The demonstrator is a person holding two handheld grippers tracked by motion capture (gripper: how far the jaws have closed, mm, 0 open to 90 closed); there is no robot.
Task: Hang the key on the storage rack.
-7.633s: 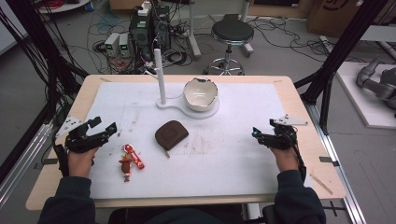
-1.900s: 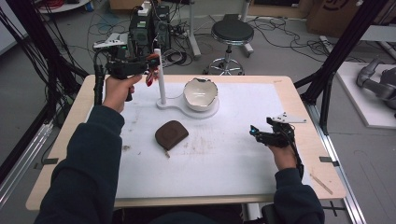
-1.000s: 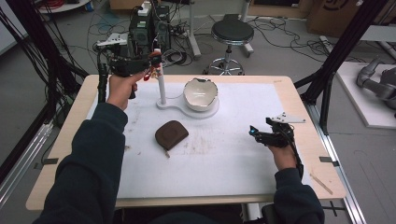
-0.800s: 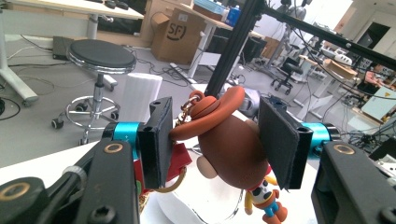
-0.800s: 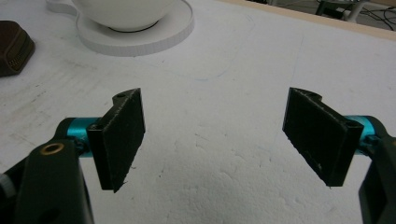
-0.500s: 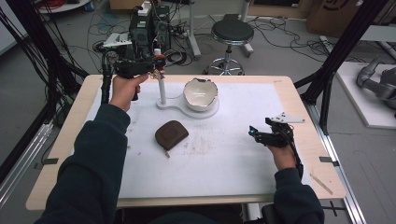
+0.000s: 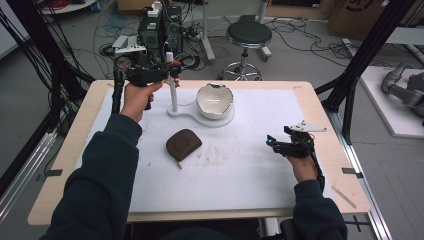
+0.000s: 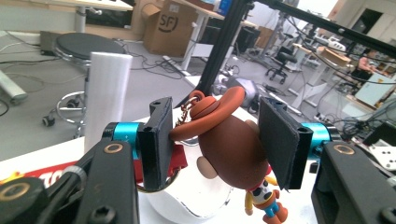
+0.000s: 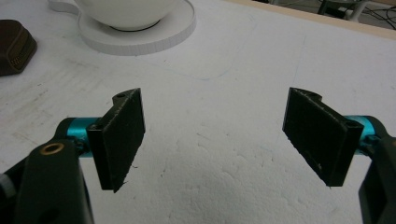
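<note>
My left gripper (image 7: 169,73) is raised at the far left of the table, shut on a small cowboy keychain toy (image 7: 175,67) with a brown hat. The toy (image 8: 229,144) sits between the two black pads (image 8: 156,135), its ring and red tag at the left pad. It hangs right at the top of the upright white post (image 7: 173,92), which stands just behind the left gripper (image 8: 217,137) as a white post (image 8: 107,93). My right gripper (image 7: 270,142) rests low at the table's right, open with nothing in it. The right gripper (image 9: 215,135) hovers over bare white mat.
The post shares a white base with a white bowl (image 7: 214,100). A brown pouch (image 7: 183,144) lies mid-table, and the pouch (image 9: 14,46) and bowl base (image 9: 135,18) lie beyond the right jaws. A stool (image 7: 248,35) and cabled equipment (image 7: 160,27) stand behind the table.
The left gripper, toy still in it, has edged right toward the top of the white post. The right gripper has stayed put.
</note>
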